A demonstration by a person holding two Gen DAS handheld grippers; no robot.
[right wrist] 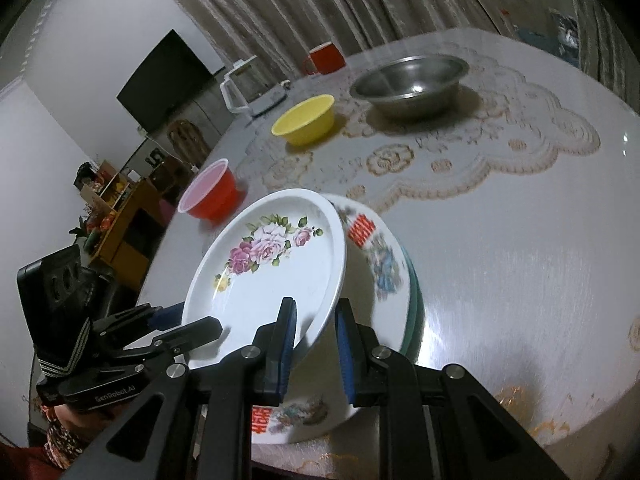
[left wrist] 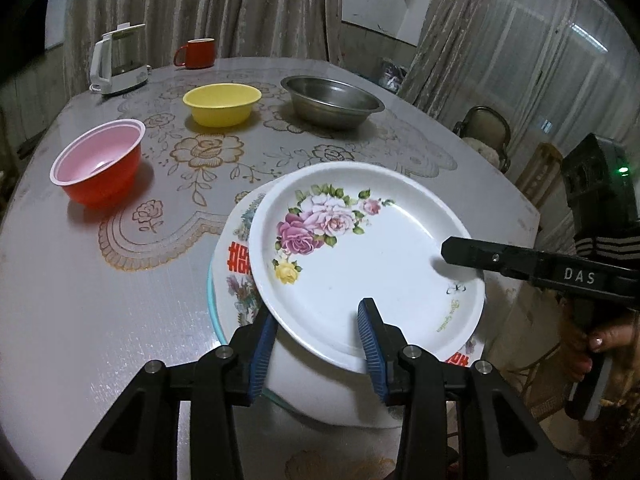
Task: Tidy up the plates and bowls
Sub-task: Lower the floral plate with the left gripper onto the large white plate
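Observation:
A white plate with pink roses [left wrist: 380, 256] [right wrist: 272, 268] is held tilted over a larger plate with red characters [left wrist: 236, 264] [right wrist: 380, 252], which lies on a green-rimmed plate. My left gripper [left wrist: 318, 344] straddles the rose plate's near rim with its jaws apart. My right gripper [right wrist: 316, 344] has its jaws on both sides of the plate's rim; it also shows in the left wrist view [left wrist: 460, 256]. A red bowl [left wrist: 100, 160] [right wrist: 212, 196], a yellow bowl [left wrist: 222, 104] [right wrist: 306, 120] and a steel bowl [left wrist: 332, 100] [right wrist: 412, 84] stand on the table.
A white kettle [left wrist: 118, 60] [right wrist: 248, 84] and a red mug [left wrist: 198, 53] [right wrist: 324, 58] stand at the table's far edge. The table [left wrist: 100, 320] has a lace-pattern cover. Chairs [left wrist: 488, 132] stand beyond the right edge.

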